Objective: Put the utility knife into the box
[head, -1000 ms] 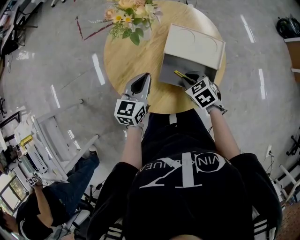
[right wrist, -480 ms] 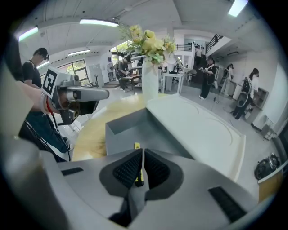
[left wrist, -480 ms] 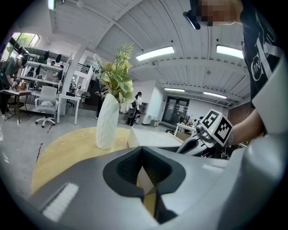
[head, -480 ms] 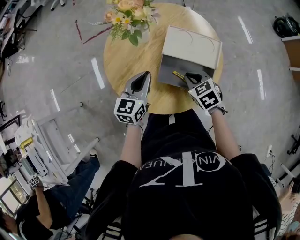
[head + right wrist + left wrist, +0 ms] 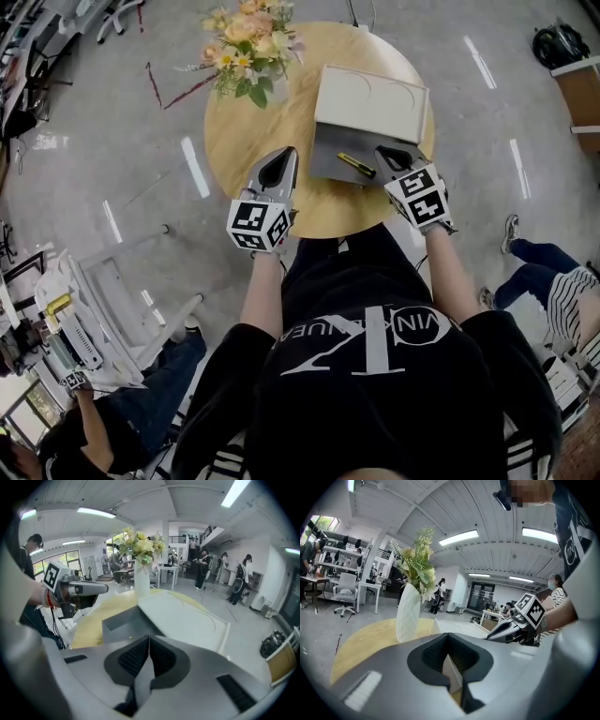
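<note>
A yellow utility knife [image 5: 357, 165] lies on the grey floor of the open box [image 5: 328, 161] on the round wooden table [image 5: 248, 127]. The box's cream lid [image 5: 370, 94] is folded back behind it. My right gripper [image 5: 383, 151] hovers at the box's right front corner, just right of the knife. It is shut and holds nothing [image 5: 149, 641]. My left gripper [image 5: 283, 156] is over the table left of the box, also shut and empty [image 5: 450, 651]. The right gripper view looks down onto the box [image 5: 124, 623] and lid [image 5: 185, 616].
A white vase of flowers [image 5: 246, 42] stands at the table's far left, close to the box; it also shows as the vase [image 5: 408, 613] in the left gripper view. A seated person's legs [image 5: 553, 281] are on the floor to the right. Shelving [image 5: 75, 309] stands at the lower left.
The knife was at my right gripper's tip over the box; now it lies free on the box floor. The right gripper has drawn back slightly to the right. The left gripper stayed put.
</note>
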Demonstrator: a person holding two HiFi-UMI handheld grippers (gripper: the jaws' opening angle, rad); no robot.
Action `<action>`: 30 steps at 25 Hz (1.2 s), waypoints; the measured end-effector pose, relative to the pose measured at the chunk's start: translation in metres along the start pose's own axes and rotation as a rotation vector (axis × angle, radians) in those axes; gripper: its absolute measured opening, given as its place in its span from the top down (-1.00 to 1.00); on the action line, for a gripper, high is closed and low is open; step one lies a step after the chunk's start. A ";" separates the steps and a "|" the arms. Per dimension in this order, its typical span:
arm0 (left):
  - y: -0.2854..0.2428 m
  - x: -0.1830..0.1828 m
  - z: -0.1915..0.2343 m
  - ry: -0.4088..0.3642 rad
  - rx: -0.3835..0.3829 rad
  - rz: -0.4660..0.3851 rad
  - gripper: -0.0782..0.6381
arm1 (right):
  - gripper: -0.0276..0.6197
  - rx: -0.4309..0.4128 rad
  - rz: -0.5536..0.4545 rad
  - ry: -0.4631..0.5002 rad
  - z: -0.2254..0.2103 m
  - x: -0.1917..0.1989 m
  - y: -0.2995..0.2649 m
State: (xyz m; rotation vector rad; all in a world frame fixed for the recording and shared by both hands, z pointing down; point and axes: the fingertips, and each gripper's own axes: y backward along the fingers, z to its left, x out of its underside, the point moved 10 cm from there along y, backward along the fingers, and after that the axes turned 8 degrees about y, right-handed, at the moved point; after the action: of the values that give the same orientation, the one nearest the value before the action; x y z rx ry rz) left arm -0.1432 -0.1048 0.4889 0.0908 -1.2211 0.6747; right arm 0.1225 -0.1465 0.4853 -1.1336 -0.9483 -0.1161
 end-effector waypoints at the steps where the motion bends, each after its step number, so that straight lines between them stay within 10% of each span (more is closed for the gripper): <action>1: -0.001 -0.002 0.000 -0.002 0.003 -0.002 0.76 | 0.86 0.006 -0.018 -0.024 -0.002 -0.001 0.003; 30: -0.007 -0.053 -0.006 -0.067 0.045 -0.123 0.76 | 0.87 0.167 -0.341 -0.110 -0.029 -0.037 0.059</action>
State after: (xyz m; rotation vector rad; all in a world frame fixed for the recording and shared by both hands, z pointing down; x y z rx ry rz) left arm -0.1439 -0.1308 0.4418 0.2259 -1.2537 0.5958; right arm 0.1474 -0.1565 0.4152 -0.8242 -1.2224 -0.2478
